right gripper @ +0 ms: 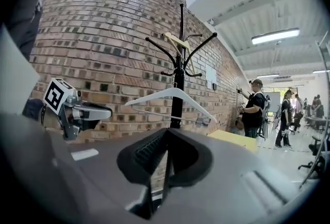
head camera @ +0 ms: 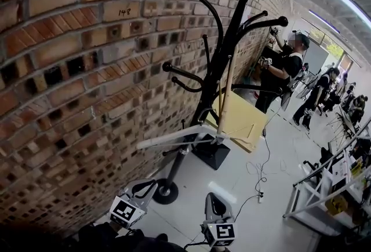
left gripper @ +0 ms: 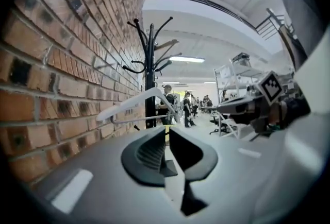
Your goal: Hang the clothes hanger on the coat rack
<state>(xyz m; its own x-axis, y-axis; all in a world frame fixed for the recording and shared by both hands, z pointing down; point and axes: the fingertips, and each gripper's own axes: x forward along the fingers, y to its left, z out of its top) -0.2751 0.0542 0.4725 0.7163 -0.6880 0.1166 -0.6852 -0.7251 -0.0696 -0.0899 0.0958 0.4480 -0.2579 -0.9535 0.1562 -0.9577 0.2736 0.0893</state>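
The left gripper is presenting its jaws pressed together with nothing between them, and the right gripper is doing likewise, also empty. The white clothes hanger is sitting ahead of both grippers, against the pole of the black coat rack and well apart from the jaws. A brick wall is running close along the left gripper's outer side, while open floor is lying off the right gripper's outer side. Only the head view is showing writing, "148", on one brick. The right gripper view is showing a wooden hanger high among the rack's prongs.
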